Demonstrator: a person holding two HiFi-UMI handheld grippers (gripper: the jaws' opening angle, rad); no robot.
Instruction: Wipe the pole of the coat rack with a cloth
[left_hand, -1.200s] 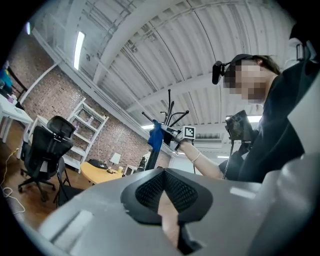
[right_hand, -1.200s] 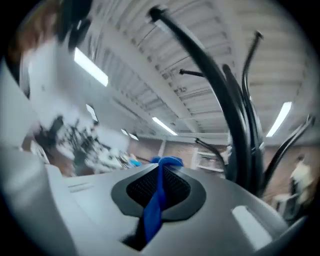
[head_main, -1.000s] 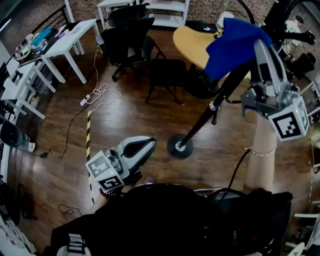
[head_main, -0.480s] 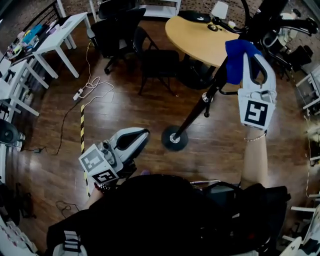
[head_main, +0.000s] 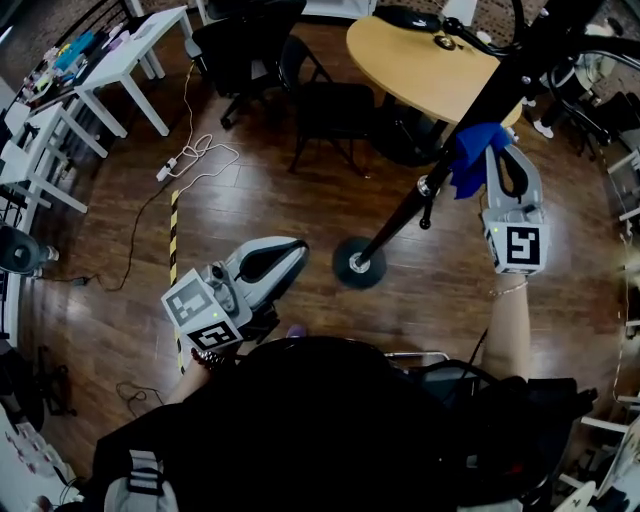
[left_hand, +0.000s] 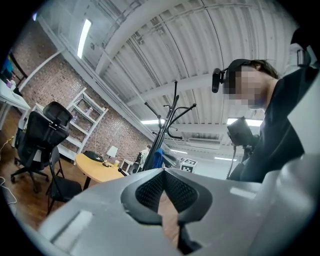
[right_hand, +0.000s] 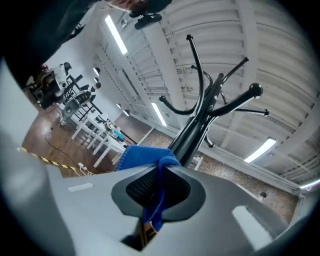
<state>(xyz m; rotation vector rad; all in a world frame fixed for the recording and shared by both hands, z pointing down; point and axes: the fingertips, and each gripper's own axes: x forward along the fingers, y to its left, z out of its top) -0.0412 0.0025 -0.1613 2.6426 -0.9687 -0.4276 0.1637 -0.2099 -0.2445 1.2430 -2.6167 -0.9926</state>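
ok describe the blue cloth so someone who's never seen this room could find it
Find the round yellow table at the top of the head view; a black coat rack pole slants in front of it. Partway up that pole, a bunched cloth is pinched in the right gripper. It is the only bright blue thing on the pole.

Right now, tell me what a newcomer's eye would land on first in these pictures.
The blue cloth, pinched in the right gripper and held against the black coat rack pole right of centre, stands out first. Next comes the left gripper, shut and empty, low at lower left.
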